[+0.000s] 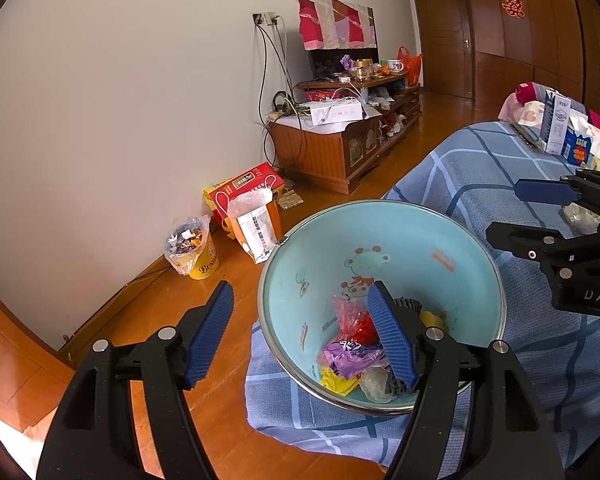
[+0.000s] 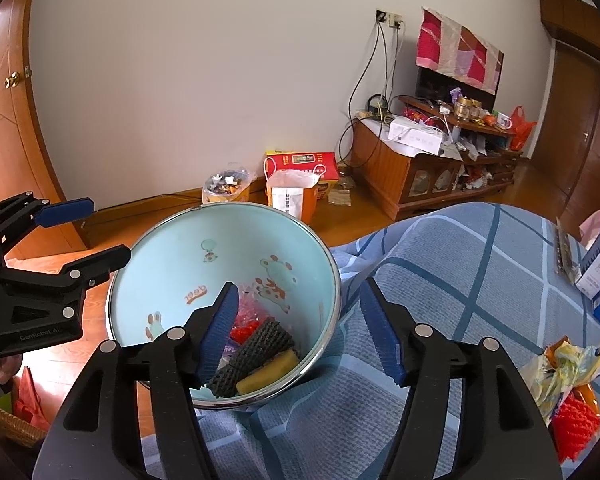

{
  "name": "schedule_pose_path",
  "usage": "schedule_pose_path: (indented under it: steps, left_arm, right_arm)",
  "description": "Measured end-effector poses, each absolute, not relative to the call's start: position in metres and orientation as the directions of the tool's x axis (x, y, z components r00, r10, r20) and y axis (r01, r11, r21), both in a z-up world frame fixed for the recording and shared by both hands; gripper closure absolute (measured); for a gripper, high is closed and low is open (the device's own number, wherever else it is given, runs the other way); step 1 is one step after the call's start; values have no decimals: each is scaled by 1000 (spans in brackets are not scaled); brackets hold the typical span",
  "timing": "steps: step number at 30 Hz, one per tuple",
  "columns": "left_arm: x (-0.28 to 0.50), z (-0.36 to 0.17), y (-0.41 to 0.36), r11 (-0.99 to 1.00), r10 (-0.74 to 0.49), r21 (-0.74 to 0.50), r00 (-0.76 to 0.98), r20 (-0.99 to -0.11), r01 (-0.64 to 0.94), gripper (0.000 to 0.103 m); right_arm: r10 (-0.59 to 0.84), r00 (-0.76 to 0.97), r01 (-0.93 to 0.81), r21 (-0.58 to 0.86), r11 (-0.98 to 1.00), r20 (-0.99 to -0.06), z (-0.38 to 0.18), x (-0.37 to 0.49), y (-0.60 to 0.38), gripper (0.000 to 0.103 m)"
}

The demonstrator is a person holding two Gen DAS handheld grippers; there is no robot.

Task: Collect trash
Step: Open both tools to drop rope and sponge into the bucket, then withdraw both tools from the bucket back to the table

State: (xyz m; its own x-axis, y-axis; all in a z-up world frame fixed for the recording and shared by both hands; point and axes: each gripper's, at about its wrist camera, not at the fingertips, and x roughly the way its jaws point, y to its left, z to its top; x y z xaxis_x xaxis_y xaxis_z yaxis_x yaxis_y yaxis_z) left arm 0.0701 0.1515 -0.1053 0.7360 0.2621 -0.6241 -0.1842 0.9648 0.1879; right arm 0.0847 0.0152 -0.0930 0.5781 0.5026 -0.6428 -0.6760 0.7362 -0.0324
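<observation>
Black gripper arms fill the bottom of both views. Left gripper (image 1: 300, 336) stands wide apart and empty, one blue pad over the floor, the other over the basin's inside. Right gripper (image 2: 300, 330) is likewise spread wide, holding nothing, its pads straddling the basin's right rim. At centre frame, the light-blue cartoon-printed basin (image 2: 168, 248) sits tilted on the blue plaid bedspread (image 2: 460, 264). Inside lie plastic wrappers (image 1: 352, 356), a black foam net (image 2: 252, 350) and a yellow piece (image 2: 268, 370). More crumpled wrappers (image 2: 568, 364) lie on the bedspread at lower right.
</observation>
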Motion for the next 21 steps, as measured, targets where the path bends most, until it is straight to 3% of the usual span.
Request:
schedule_pose_path:
  steps: [7, 19, 21]
  left_arm:
    - [70, -108, 149, 965, 259, 192, 732, -630, -177, 27]
    - [78, -135, 96, 977, 172, 211, 718, -675, -35, 26]
    - [79, -136, 91, 974, 183, 225, 721, -668, -38, 16]
  right_arm:
    - [483, 602, -654, -46, 755, -635, -93, 82, 5, 33]
    - [388, 677, -532, -53, 845, -625, -90, 76, -80, 28]
    - [374, 687, -510, -47, 859, -623, -91, 74, -97, 28]
